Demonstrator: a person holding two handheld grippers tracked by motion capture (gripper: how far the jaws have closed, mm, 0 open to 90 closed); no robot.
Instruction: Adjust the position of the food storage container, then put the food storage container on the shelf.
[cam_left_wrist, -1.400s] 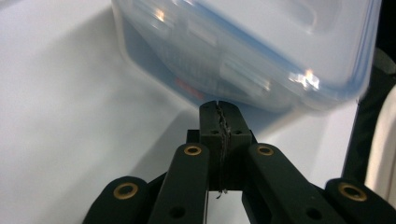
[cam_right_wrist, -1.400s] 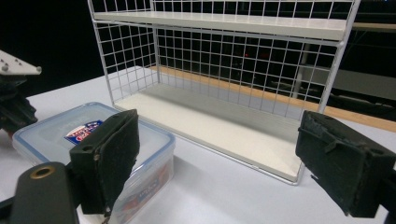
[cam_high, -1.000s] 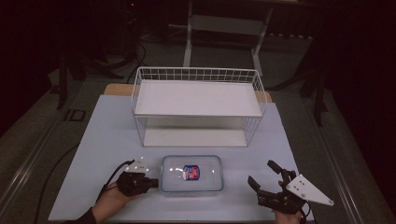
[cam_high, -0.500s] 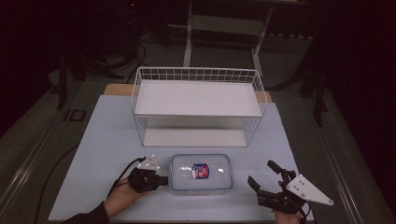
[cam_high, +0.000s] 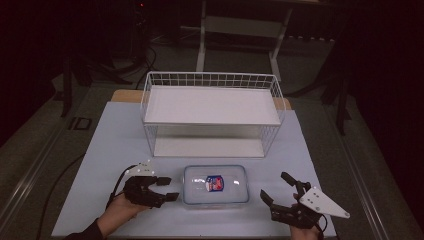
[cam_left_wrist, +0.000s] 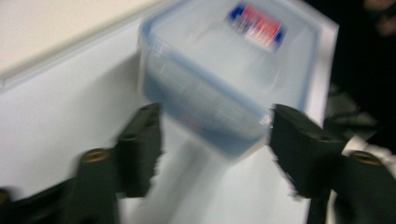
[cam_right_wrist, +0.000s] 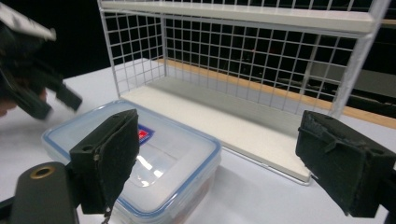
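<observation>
Since the earlier frames the left gripper (cam_high: 165, 188) has drawn back from the box (cam_high: 216, 184) and its jaws have just been opening; they now stand apart, nothing between them. The box is clear plastic with a blue-rimmed lid and a red-and-blue label, low in the centre of the high view, before the wire rack (cam_high: 211, 114). The right gripper (cam_high: 277, 190), lower right, is spread wide, holding nothing.

clear lidded container (cam_high: 216, 184), blue-rimmed, red-blue label on top, flat on table, before wire rack.
</observation>
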